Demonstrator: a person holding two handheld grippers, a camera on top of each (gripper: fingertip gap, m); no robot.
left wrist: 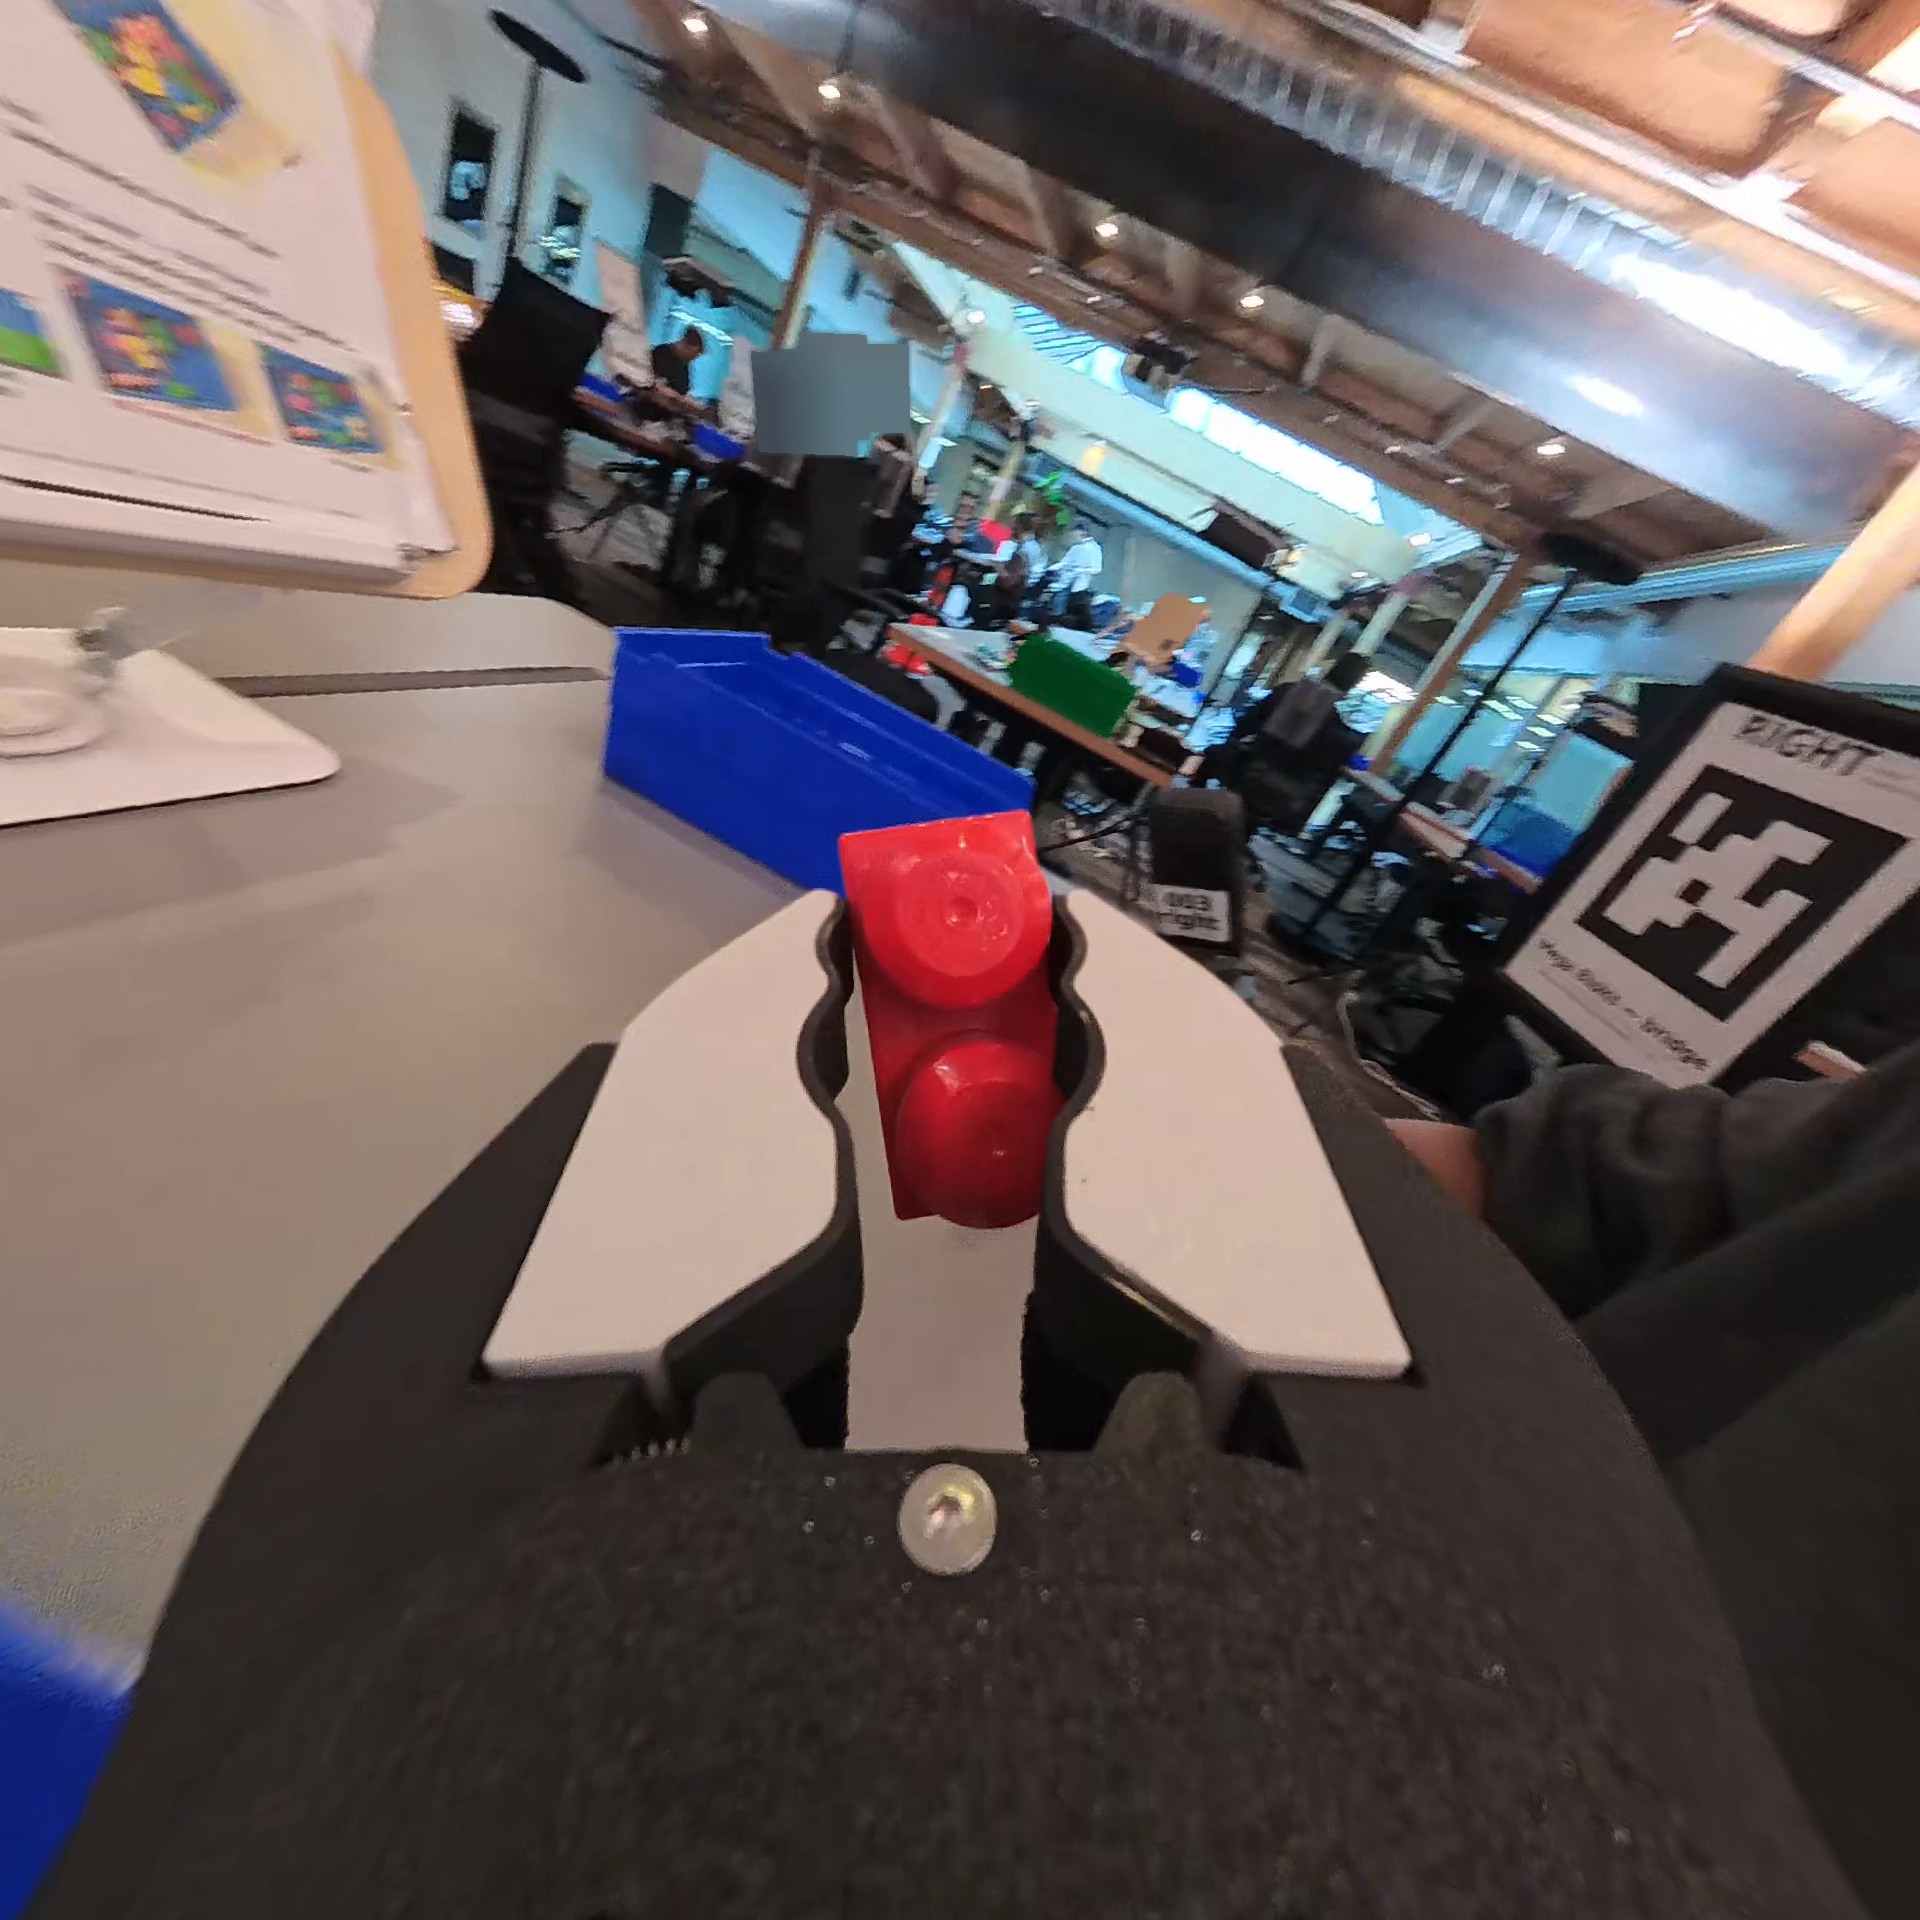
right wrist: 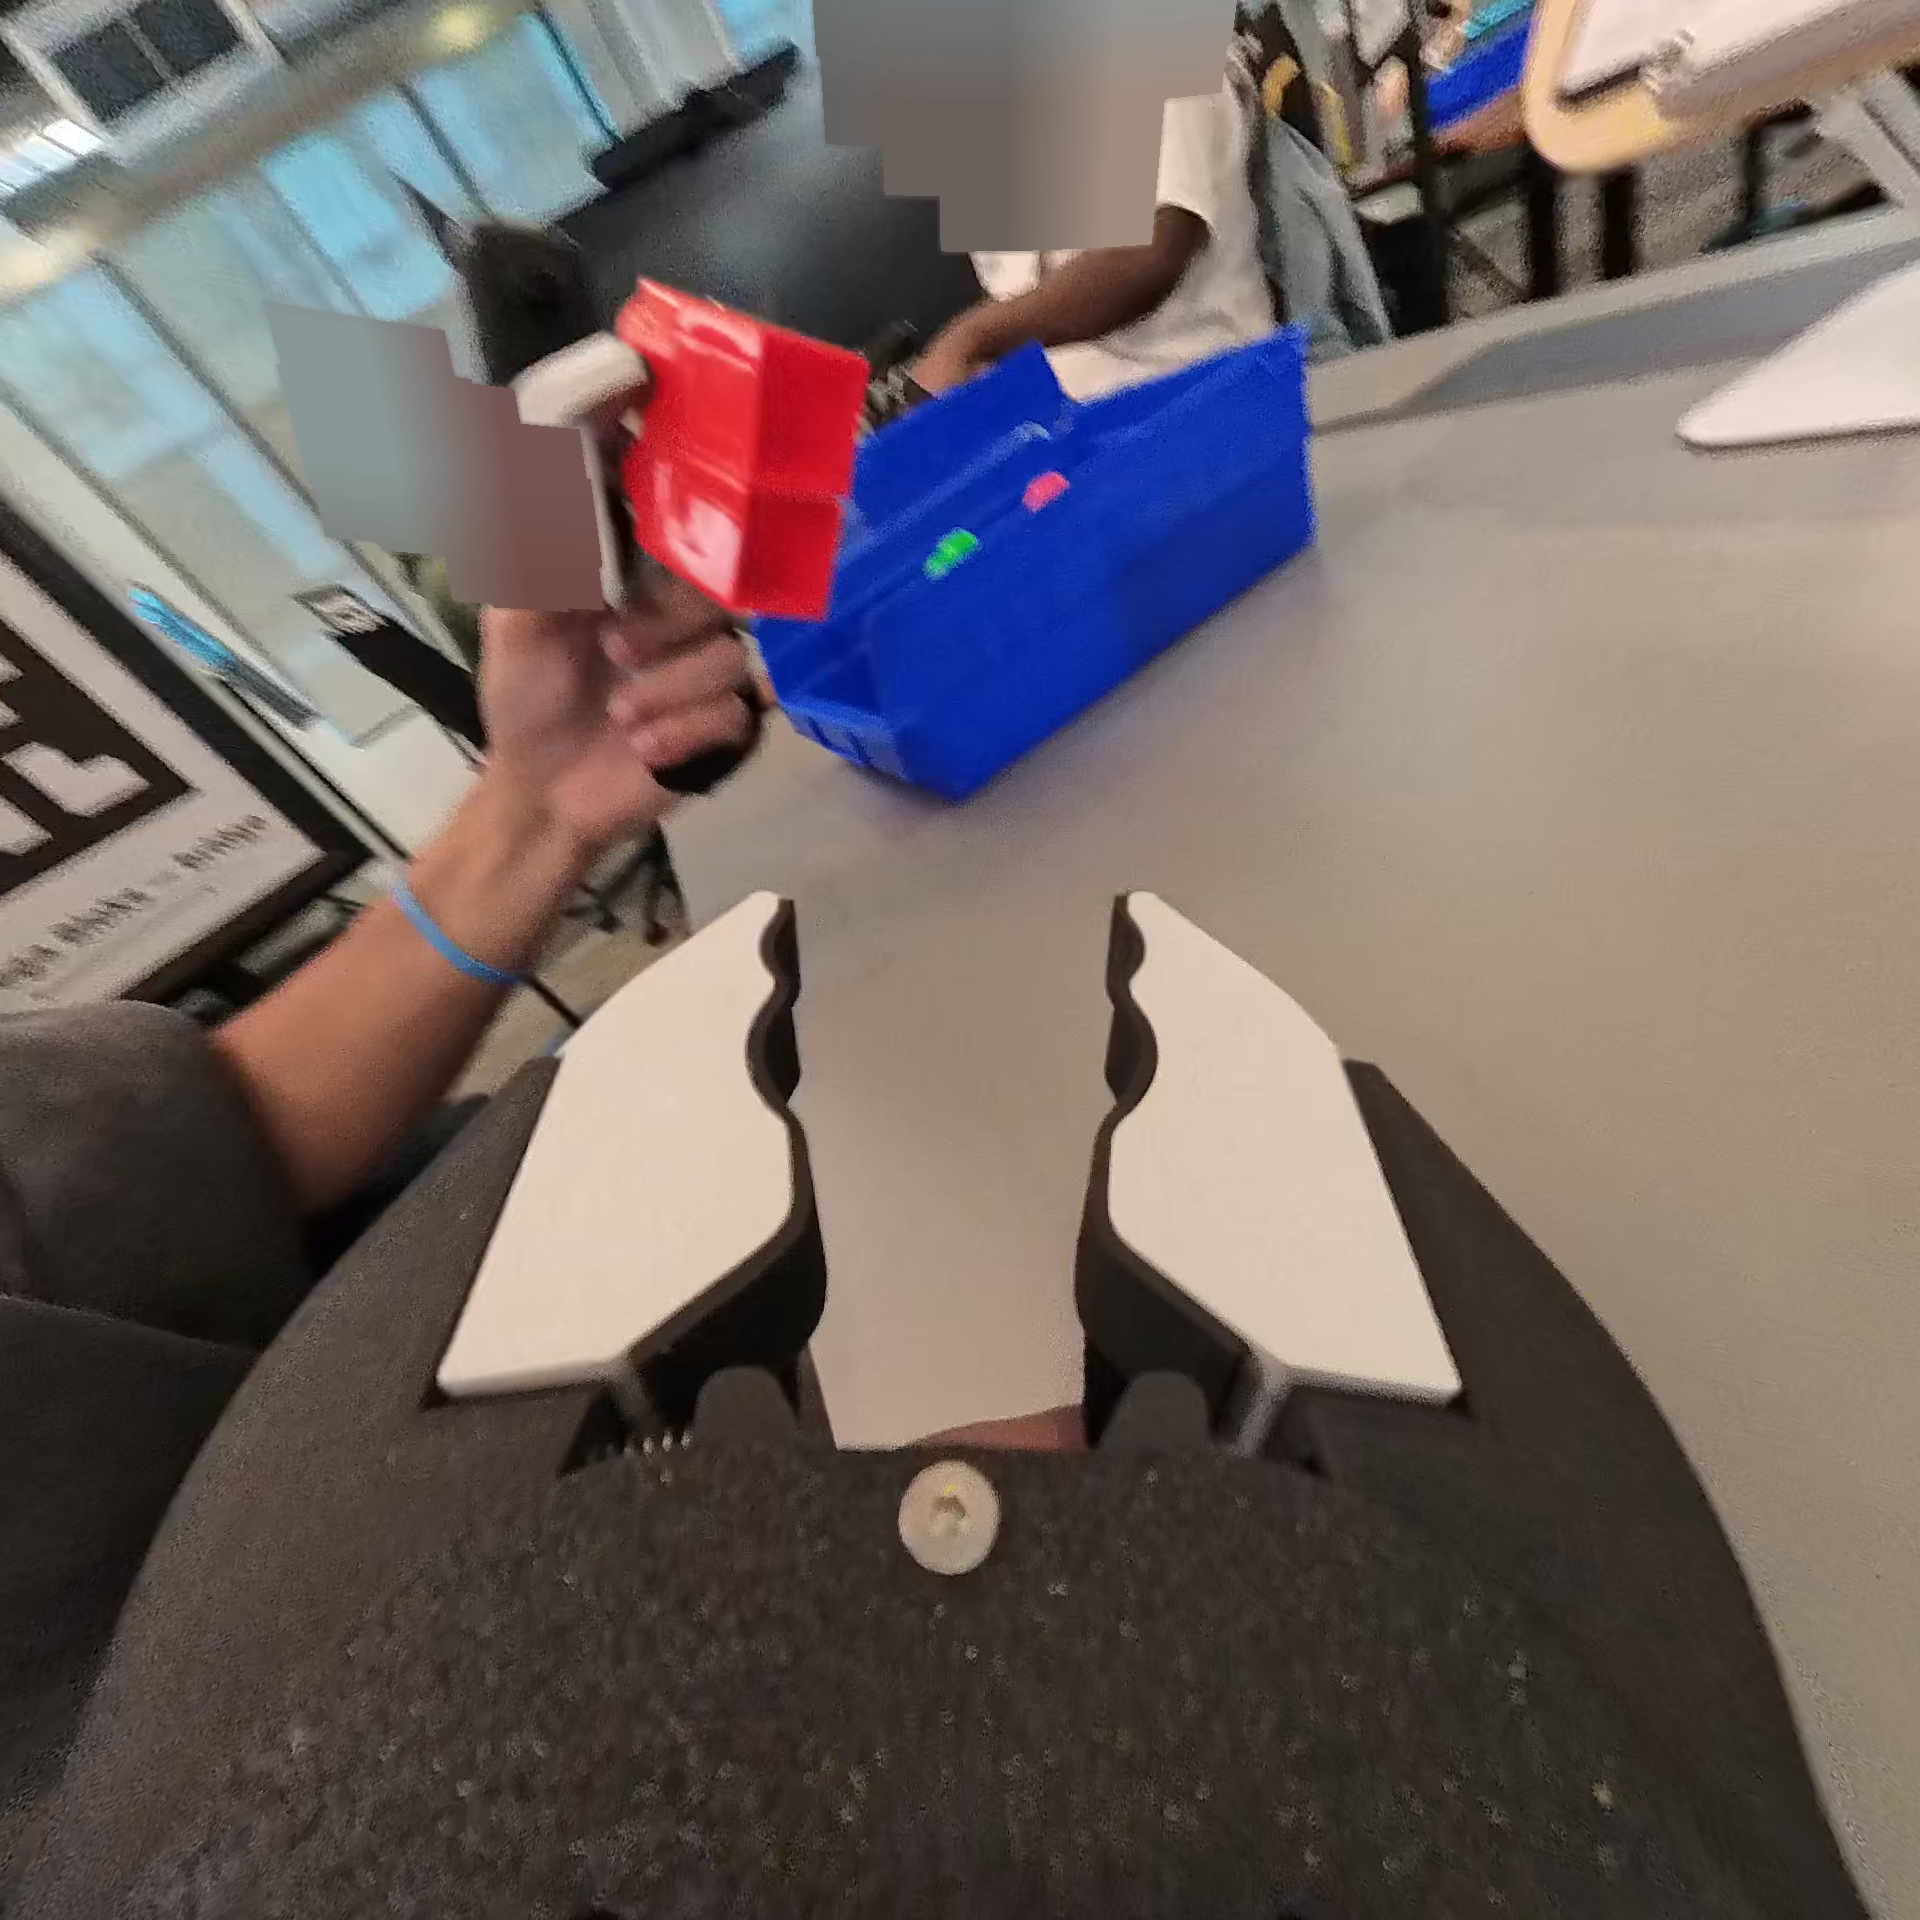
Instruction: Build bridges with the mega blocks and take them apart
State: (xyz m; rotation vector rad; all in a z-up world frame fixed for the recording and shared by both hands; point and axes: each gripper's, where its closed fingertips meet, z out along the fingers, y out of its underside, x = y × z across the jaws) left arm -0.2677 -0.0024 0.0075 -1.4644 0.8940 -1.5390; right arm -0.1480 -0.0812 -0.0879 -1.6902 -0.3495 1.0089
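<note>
Grey table [left wrist: 312, 987], distant cluttered worktables [left wrist: 1039, 696], exposed wooden ceiling beams [left wrist: 1558, 62] with spotlights.

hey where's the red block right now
The red block is clamped in the left gripper, held up in the air. In the right wrist view it shows at upper left, just left of the blue bin.

One red block [left wrist: 951, 1013], one blue bin [right wrist: 1049, 582], two grippers [left wrist: 948, 914] [right wrist: 951, 914]
</note>
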